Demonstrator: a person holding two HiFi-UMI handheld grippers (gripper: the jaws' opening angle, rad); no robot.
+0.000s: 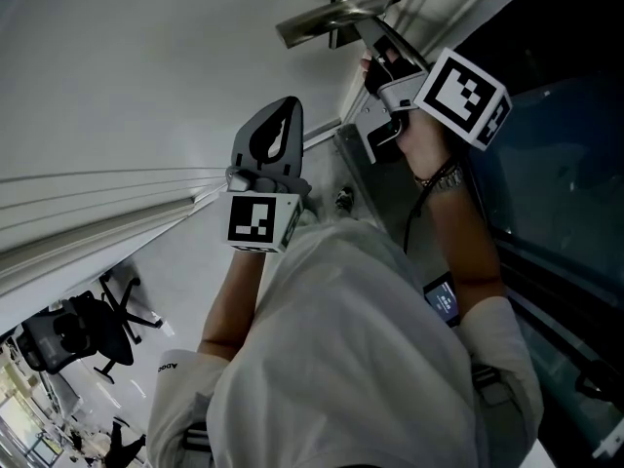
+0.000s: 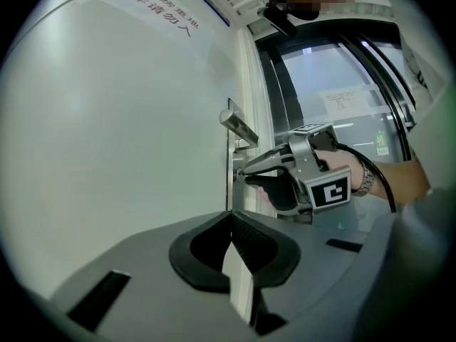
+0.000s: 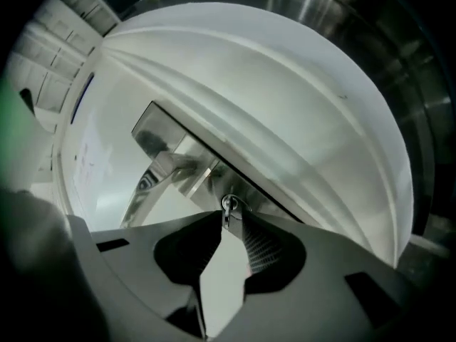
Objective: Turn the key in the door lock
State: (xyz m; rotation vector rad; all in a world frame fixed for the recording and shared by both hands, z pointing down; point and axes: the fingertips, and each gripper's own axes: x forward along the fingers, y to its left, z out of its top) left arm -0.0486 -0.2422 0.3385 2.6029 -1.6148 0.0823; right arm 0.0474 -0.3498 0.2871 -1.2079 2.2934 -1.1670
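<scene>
Door (image 2: 107, 120): one. Door handle (image 2: 239, 128): one, lever type. Key (image 3: 229, 205): one, just below the door handle. Claws: two, left claw (image 2: 231, 216) and right claw (image 3: 225, 218). Metal wristband (image 1: 444, 176): one. Paper notice (image 2: 345, 100): one, on the glass beside the door handle. Office chair (image 1: 93, 334): one, well apart from the door handle.

Right tool (image 1: 371, 33) near door handle (image 1: 333, 17), contact unclear

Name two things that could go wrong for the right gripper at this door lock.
The right gripper pinches the small key only with its very tips, so it may slip off while turning. The door handle sits close by the gripper, so a rolling wrist could knock it.
</scene>
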